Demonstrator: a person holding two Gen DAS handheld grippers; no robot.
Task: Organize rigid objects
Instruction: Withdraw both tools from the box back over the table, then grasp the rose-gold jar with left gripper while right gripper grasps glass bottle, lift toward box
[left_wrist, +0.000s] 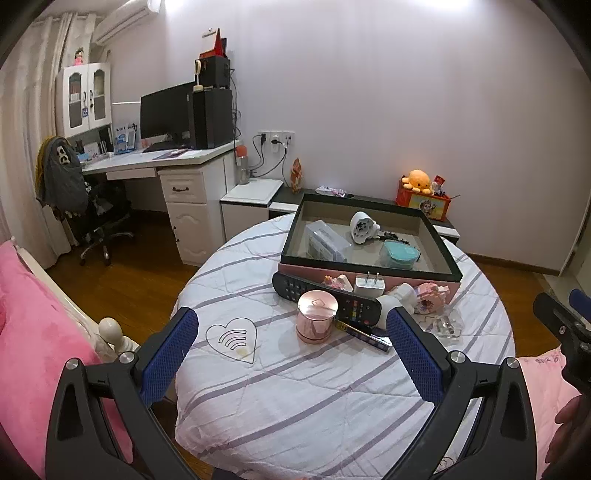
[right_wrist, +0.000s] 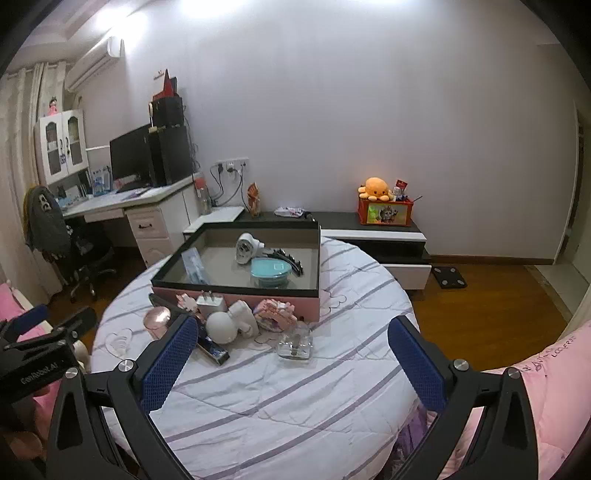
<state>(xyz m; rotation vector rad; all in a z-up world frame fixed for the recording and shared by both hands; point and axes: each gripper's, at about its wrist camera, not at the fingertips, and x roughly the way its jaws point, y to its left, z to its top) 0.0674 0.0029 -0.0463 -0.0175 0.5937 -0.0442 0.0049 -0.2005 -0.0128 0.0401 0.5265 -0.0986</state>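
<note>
Pink jar (left_wrist: 317, 316) sits before both open, empty claws (left_wrist: 291, 343) (right_wrist: 293, 350).

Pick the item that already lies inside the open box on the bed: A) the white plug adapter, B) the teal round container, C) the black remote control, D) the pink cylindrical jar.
B: the teal round container sits inside the box, while the remote control, the pink jar and the plug adapter lie on the bedspread in front of it.
</note>
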